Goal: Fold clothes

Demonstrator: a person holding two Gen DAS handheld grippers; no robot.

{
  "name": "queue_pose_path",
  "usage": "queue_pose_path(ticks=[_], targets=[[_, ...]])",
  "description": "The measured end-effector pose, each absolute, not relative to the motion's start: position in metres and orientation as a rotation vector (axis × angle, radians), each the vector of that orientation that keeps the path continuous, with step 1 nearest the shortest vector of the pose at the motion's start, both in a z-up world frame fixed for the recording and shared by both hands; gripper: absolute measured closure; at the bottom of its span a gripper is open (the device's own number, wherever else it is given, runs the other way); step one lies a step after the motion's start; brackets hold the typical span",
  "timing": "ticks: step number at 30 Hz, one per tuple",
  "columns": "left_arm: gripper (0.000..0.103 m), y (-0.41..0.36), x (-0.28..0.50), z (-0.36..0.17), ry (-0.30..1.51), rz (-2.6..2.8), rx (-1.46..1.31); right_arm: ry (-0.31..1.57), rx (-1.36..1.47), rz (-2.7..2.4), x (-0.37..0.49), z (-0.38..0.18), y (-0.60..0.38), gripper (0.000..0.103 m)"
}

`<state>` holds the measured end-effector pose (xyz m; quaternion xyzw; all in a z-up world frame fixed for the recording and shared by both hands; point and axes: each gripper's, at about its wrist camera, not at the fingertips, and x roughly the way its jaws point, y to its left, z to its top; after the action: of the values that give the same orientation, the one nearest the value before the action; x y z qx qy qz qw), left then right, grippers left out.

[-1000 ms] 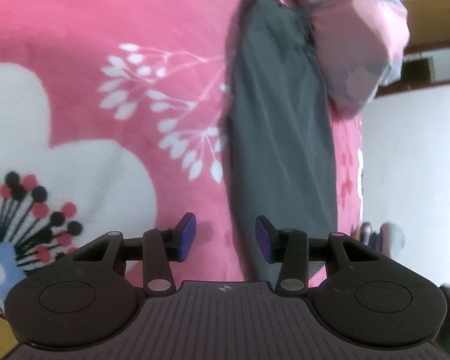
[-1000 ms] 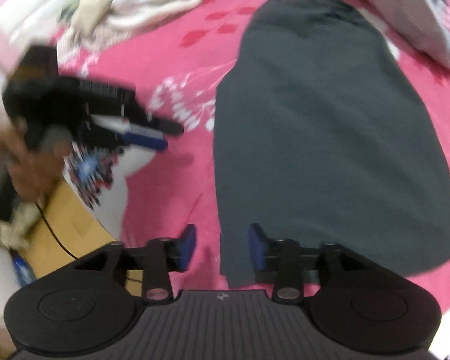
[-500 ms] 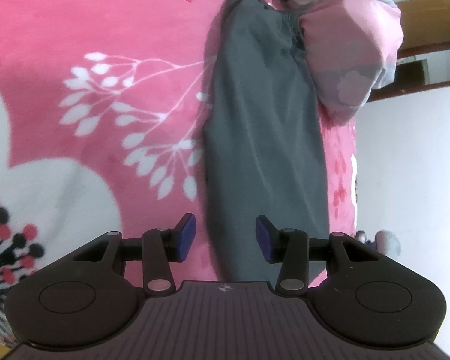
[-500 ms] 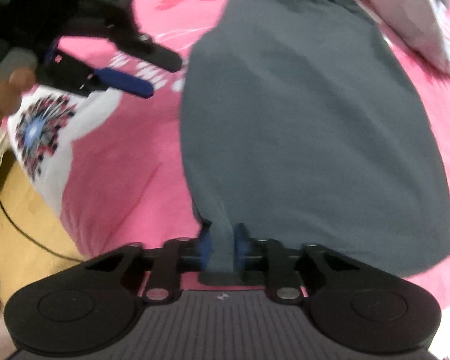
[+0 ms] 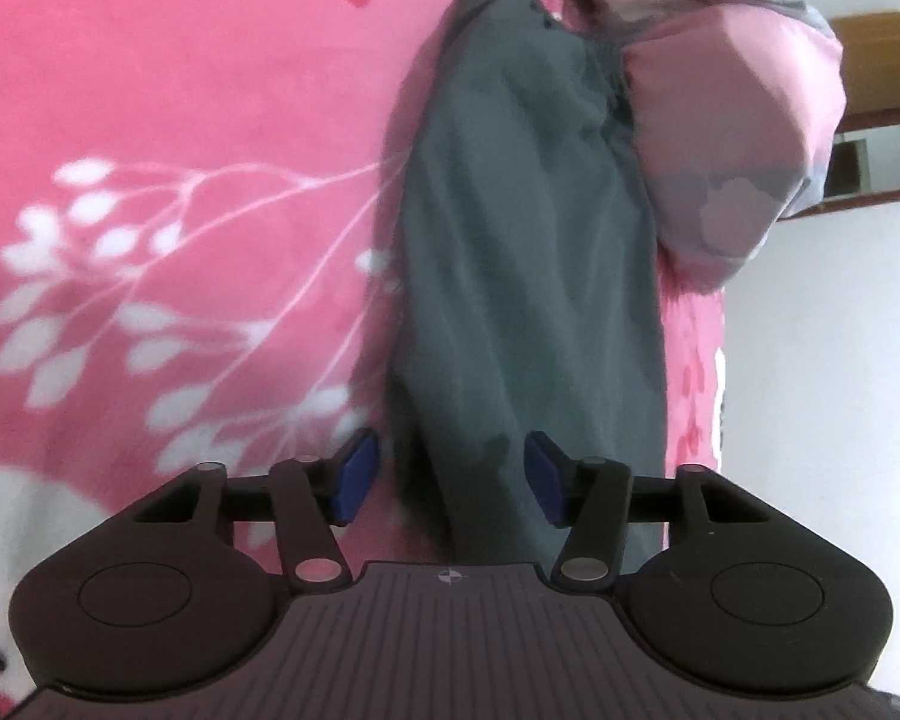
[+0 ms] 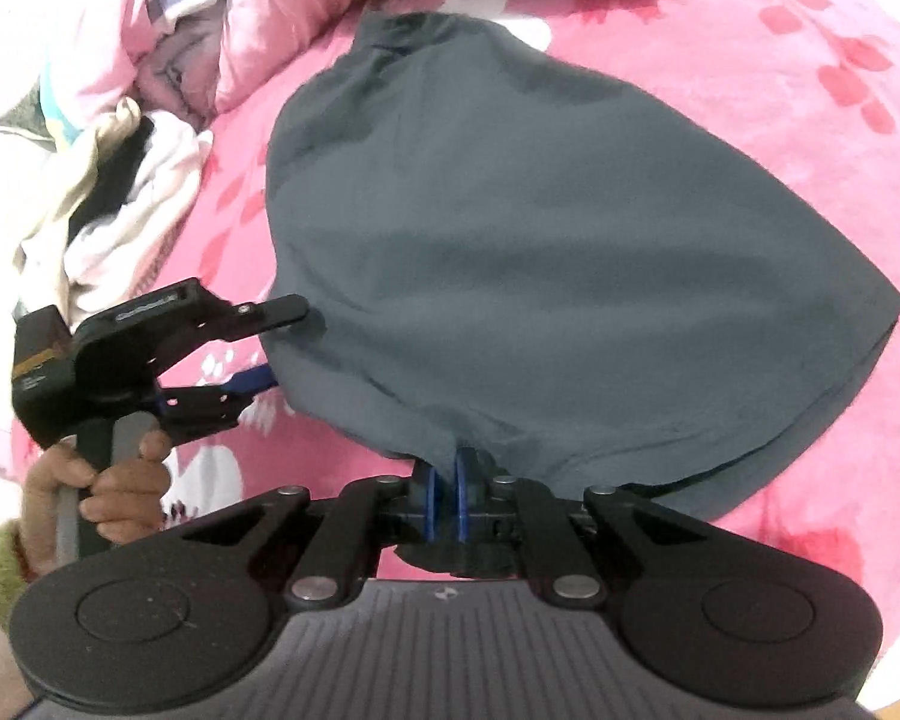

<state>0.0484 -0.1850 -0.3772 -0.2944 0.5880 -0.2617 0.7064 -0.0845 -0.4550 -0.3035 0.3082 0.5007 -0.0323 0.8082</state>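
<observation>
A dark grey garment (image 6: 528,252) lies spread on a pink floral bedspread (image 6: 780,72). My right gripper (image 6: 444,495) is shut on the garment's near hem and lifts it a little. My left gripper (image 5: 447,480) is open, its blue pads either side of the garment's left edge (image 5: 510,312). In the right wrist view the left gripper (image 6: 264,345) is seen from the side, with its fingers around that edge.
A heap of white and beige clothes (image 6: 114,198) lies at the far left of the bed. A crumpled pink quilt (image 6: 258,18) lies behind the garment, also in the left wrist view (image 5: 726,138). White wall and a wooden shelf (image 5: 870,78) are beyond the bed.
My right gripper closed on the garment's hem and raised it. My left gripper moved right until the garment's edge lies between its open fingers.
</observation>
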Motion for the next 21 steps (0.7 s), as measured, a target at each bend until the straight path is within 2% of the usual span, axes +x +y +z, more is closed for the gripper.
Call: queue_pose_path(ticks=[2, 4, 7, 11, 15, 17, 21], targets=[[0.083, -0.190, 0.051, -0.373, 1.280, -0.587, -0.650, 1.068, 0.664, -0.050, -0.084, -0.302, -0.450, 0.096], [0.094, -0.197, 0.053, -0.366, 1.273, -0.583, -0.622, 1.071, 0.674, -0.034, -0.085, -0.303, -0.449, 0.096], [0.096, -0.209, 0.057, -0.349, 1.262, -0.589, -0.579, 1.064, 0.729, -0.014, -0.085, -0.303, -0.457, 0.096], [0.096, -0.230, 0.067, -0.329, 1.264, -0.616, -0.553, 1.058, 0.820, -0.021, -0.082, -0.304, -0.476, 0.096], [0.092, -0.263, 0.081, -0.333, 1.300, -0.621, -0.511, 1.053, 0.901, -0.043, -0.076, -0.313, -0.506, 0.096], [0.074, -0.274, 0.086, -0.341, 1.310, -0.617, -0.514, 1.061, 0.937, -0.060, -0.072, -0.323, -0.520, 0.096], [0.065, -0.277, 0.091, -0.347, 1.290, -0.625, -0.594, 1.090, 1.027, -0.092, -0.065, -0.348, -0.550, 0.094]])
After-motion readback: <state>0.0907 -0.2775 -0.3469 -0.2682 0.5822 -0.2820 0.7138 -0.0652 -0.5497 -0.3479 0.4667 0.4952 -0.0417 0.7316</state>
